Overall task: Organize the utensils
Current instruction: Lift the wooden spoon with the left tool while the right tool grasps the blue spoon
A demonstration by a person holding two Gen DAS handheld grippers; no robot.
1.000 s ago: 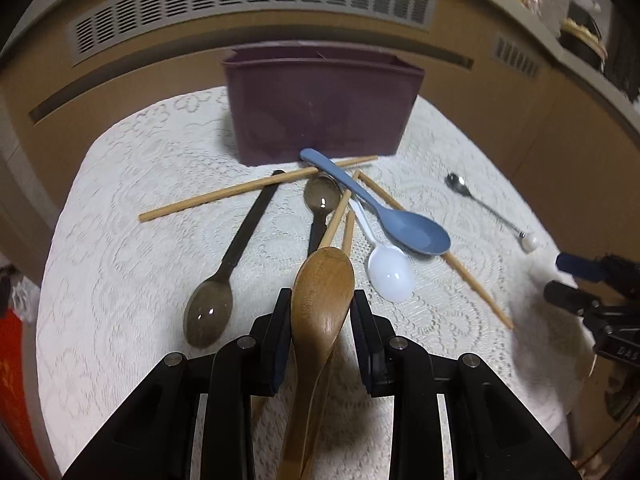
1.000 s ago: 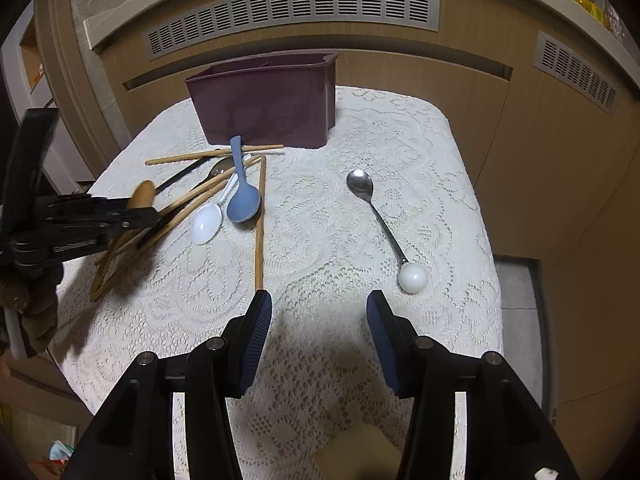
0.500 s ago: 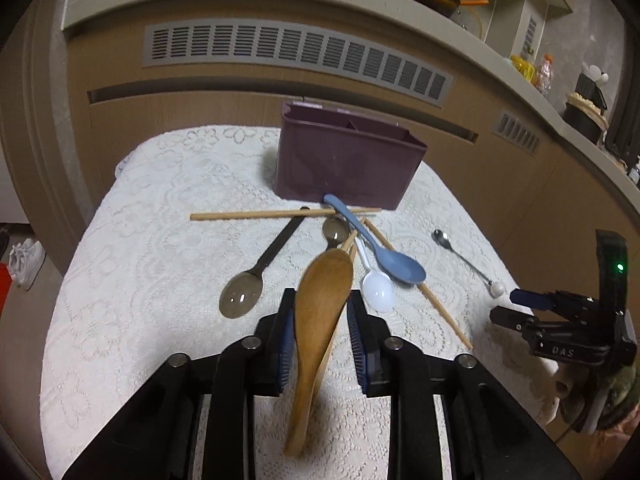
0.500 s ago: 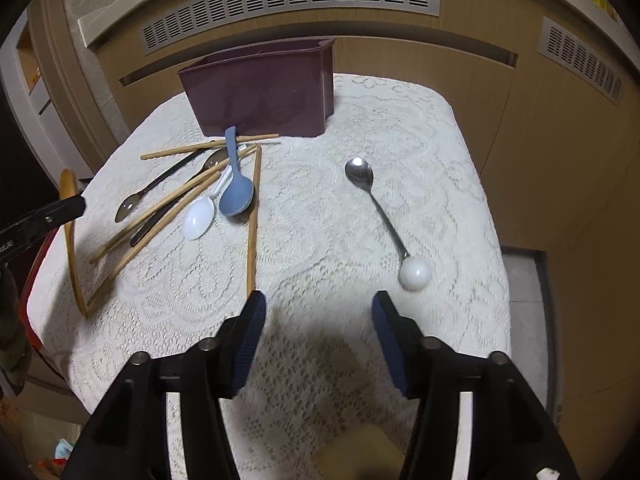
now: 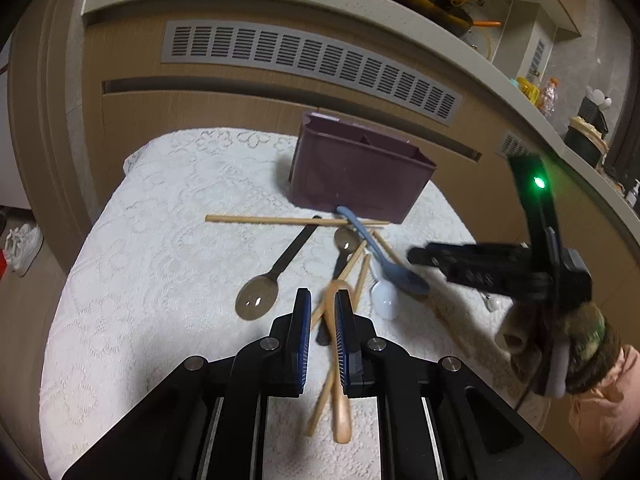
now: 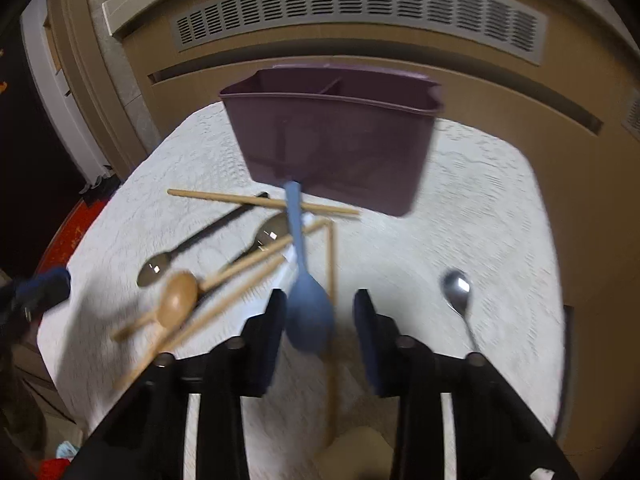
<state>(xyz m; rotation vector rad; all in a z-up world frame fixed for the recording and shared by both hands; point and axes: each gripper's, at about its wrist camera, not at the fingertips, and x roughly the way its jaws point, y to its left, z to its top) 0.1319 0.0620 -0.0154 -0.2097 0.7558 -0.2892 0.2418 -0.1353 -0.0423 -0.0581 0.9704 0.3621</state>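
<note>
Left gripper: jaws pinching the wooden spoon, seen edge-on, handle hanging below them above the table. Right gripper: jaws spread, the blue spoon bowl lying between them. Purple utensil caddy stands straight ahead beyond both. Chopsticks lie crossed ahead of the jaws.

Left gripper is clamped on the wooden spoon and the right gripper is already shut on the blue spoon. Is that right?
Not quite. The left gripper is clamped on the wooden spoon, but the right gripper is open: in the right wrist view its jaws stand wide apart with the blue spoon between them, not gripped.
</note>
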